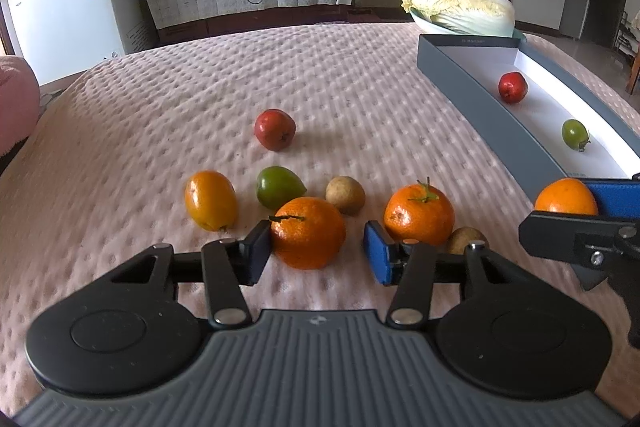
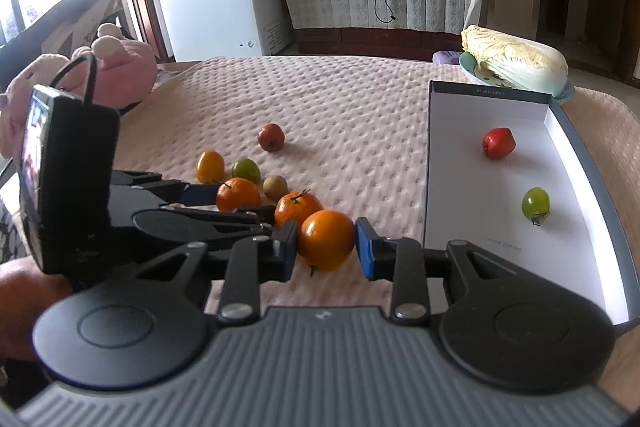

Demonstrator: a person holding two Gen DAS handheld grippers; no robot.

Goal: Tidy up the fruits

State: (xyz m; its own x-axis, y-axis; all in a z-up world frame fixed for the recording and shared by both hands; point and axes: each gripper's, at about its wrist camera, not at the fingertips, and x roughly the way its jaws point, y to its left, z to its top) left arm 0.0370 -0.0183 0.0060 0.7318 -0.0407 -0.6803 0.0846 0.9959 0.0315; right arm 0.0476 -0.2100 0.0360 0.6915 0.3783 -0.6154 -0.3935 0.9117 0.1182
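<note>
Between my right gripper point(image 2: 326, 246) pads sits a smooth orange tomato point(image 2: 326, 245), probably soft, held mid-body; left gripper point(image 1: 316, 253) wide around a tangerine point(image 1: 308, 233).

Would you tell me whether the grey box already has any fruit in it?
Yes, partly filled: the grey box holds a red fruit and a green fruit; much of its white floor remains bare.

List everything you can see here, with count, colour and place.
tangerines: 2, orange, front of pink cover
oval fruit: 1, yellow-orange, cover, left
green fruit: 1, green, beside oval fruit
red fruit: 1, red, cover, farther back
brown fruits: 2, brown, beside tangerines
box: 1, grey, white inside, right
boxed fruits: 2, red and green, in box
cabbage: 1, pale, behind box
left gripper: 1, open around one tangerine
right gripper: 1, shut on round orange fruit
</note>
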